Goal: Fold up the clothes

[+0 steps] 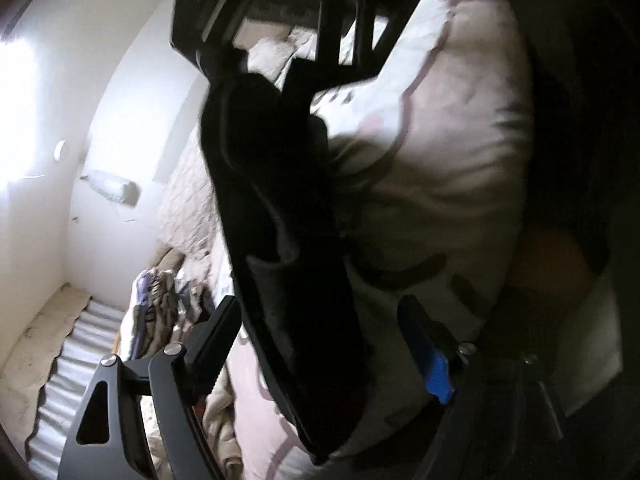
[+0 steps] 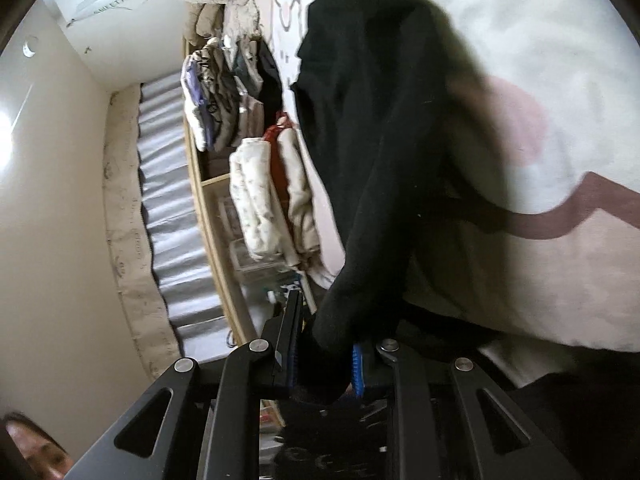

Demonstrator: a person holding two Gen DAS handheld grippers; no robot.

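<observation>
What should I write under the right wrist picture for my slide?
The right gripper pinches a black garment above a white and pink bedspread, with folded clothes stacked behind.

Plain pale walls [image 2: 52, 208] are seen. Strong light is admitted at the left edge [image 1: 16, 112]. A pleated grey curtain [image 2: 176, 216] is hung beside a light wooden shelf unit [image 2: 212, 220]. A wall-mounted white unit [image 1: 114, 190] is visible.

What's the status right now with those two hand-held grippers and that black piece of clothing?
Right hand-held gripper shut on black garment. Left hand-held gripper open, garment hanging between its fingers, not pinched. White-and-pink bedding behind; nothing blocking.
</observation>
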